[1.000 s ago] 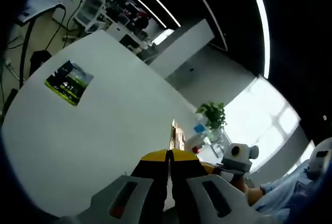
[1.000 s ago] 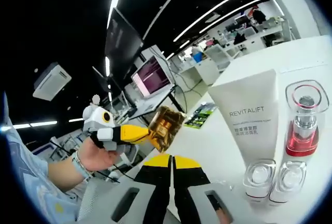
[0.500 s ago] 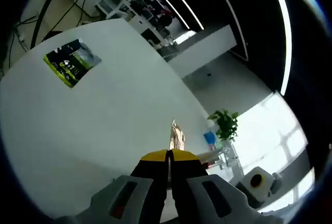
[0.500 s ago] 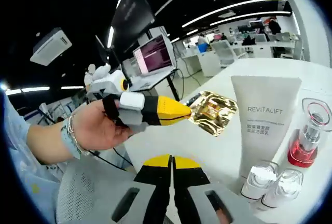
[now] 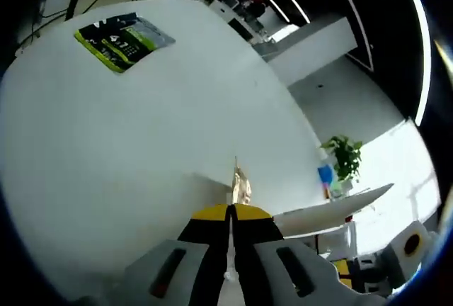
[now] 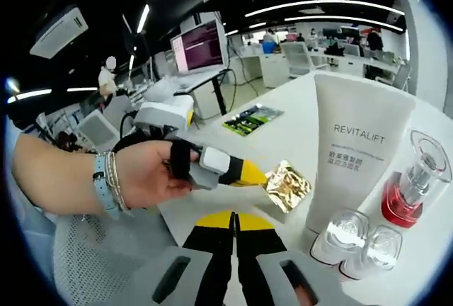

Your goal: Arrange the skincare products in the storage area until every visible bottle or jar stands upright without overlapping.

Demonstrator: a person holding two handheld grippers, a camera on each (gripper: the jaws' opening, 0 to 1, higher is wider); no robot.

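Observation:
A crinkled gold sachet [image 6: 287, 186] hangs just above the white table [image 6: 297, 125], pinched in my left gripper [image 6: 262, 176], which a hand holds. In the left gripper view the sachet [image 5: 239, 184] shows edge-on at the tips of that shut left gripper [image 5: 229, 211]. Right of the sachet a white REVITALIFT tube [image 6: 358, 150] stands upright, with its edge showing as the tube [image 5: 333, 210] in the left gripper view. A red bottle with a clear cap [image 6: 416, 181] and two small clear-capped bottles [image 6: 337, 235] [image 6: 372, 251] stand upright beside it. My right gripper [image 6: 234, 216] is shut on nothing, close in front of them.
A green leaflet [image 5: 122, 33] lies flat on the far part of the table, the same leaflet [image 6: 253, 118] lying behind the sachet. A potted plant [image 5: 344, 154] stands past the table's edge. Desks, chairs and a monitor [image 6: 199, 44] fill the room behind.
The left gripper has carried the gold sachet down and to the right, from mid-air to just beside the white tube near the tabletop. Both views have tilted.

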